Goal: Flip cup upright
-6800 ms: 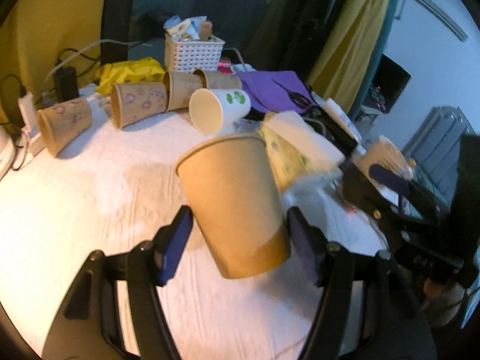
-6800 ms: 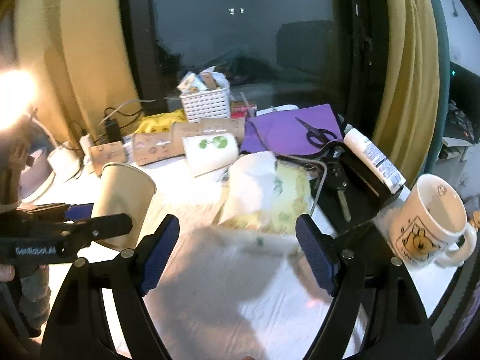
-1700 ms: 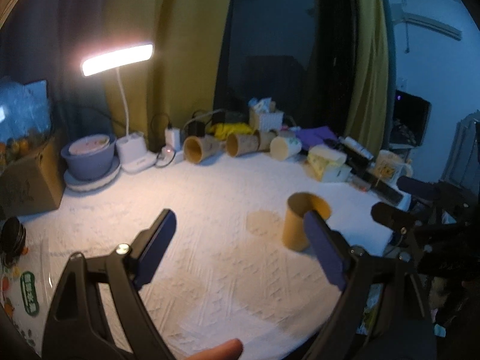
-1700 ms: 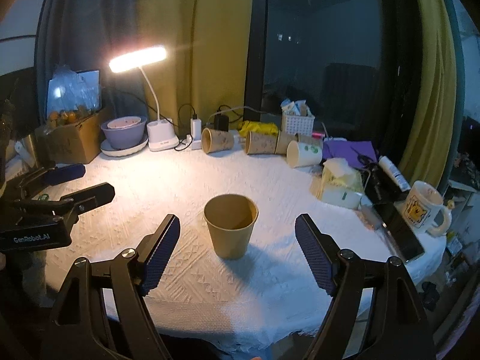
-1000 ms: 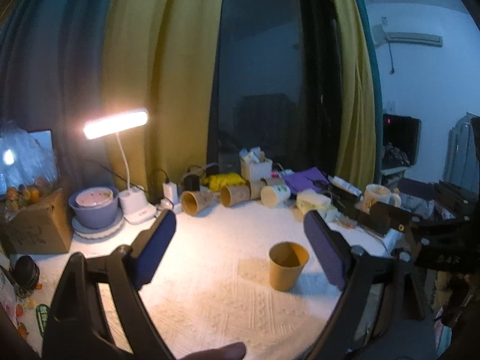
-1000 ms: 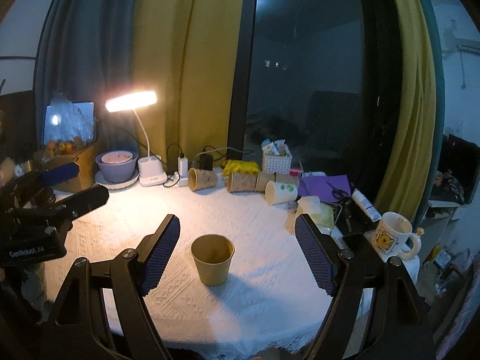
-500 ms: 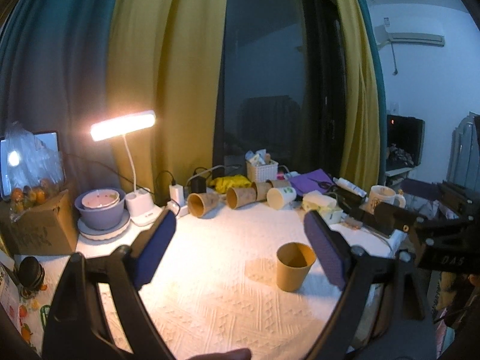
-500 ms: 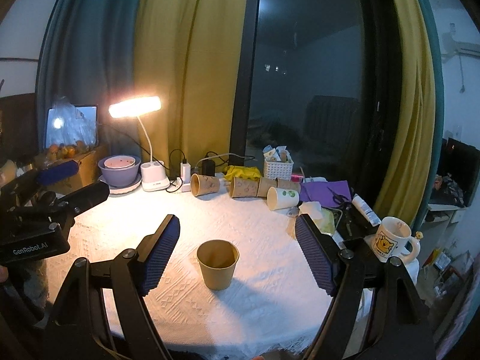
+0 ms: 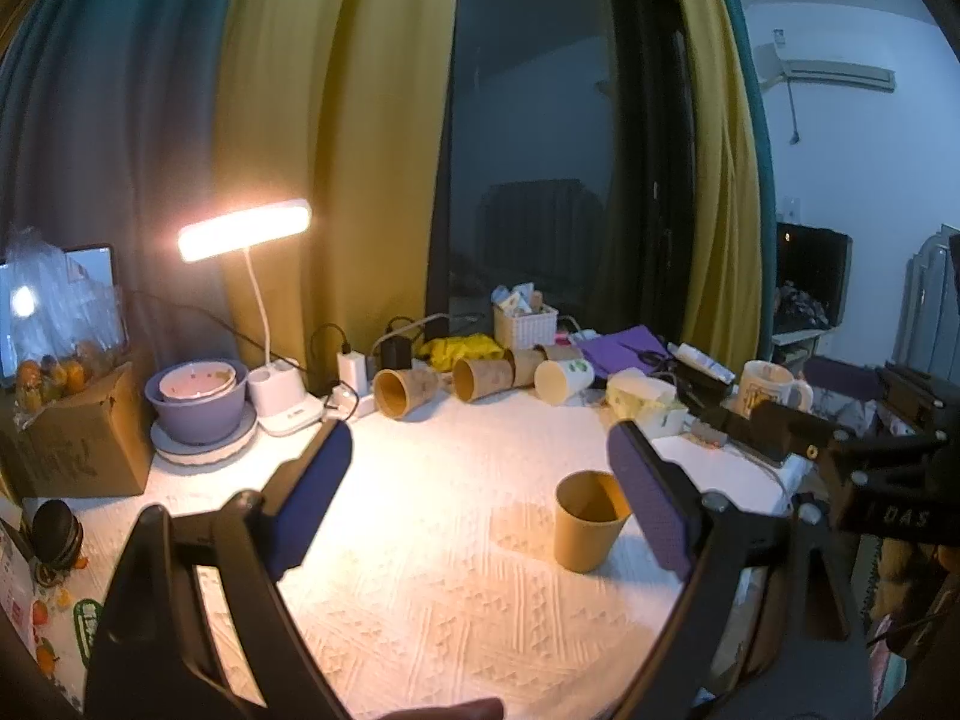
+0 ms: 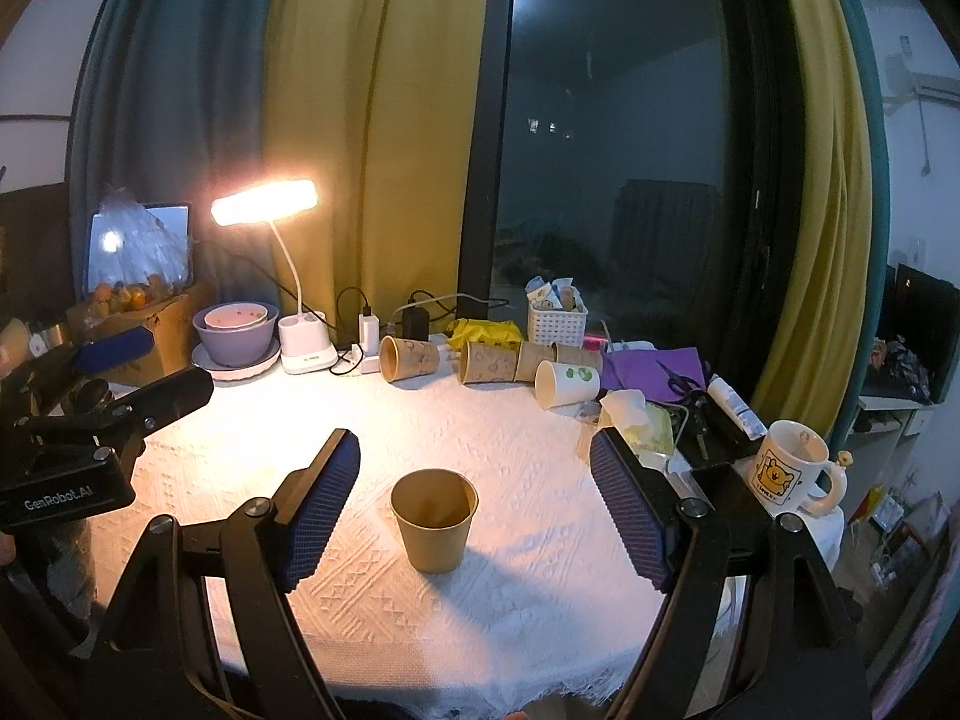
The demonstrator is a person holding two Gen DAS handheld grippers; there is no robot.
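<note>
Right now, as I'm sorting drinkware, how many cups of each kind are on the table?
Upright brown cup: 1
Brown cups on their sides: 4
White cup on its side: 1
Mug: 1
Total: 7

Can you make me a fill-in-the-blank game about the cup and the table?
1. The brown cup stands ____ on the cloth.
2. Both grippers, left and right, are ____.
3. The lamp is switched ____.
4. The cups at the back lie on their ____.

Missing words: upright; open; on; sides
</note>
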